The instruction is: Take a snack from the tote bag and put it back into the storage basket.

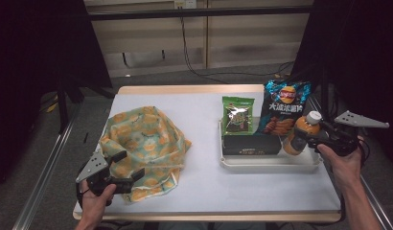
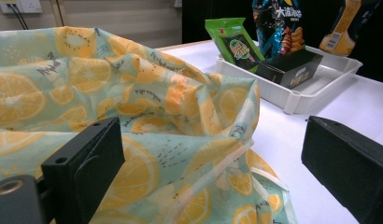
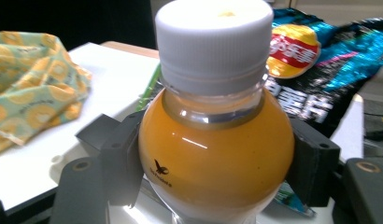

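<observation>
The cloth bag (image 1: pixel 144 151) lies on the left half of the table (image 1: pixel 204 187). The tray (image 1: pixel 269 163) sits on the right half, well apart from the bag. In the tray, a box (image 1: pixel 250 144) lies at the near side. The snack packet (image 1: pixel 237 115) stands behind it, the chip bag (image 1: pixel 283 106) to its right. The bottle (image 1: pixel 300 134) is at the tray's right end.
</observation>
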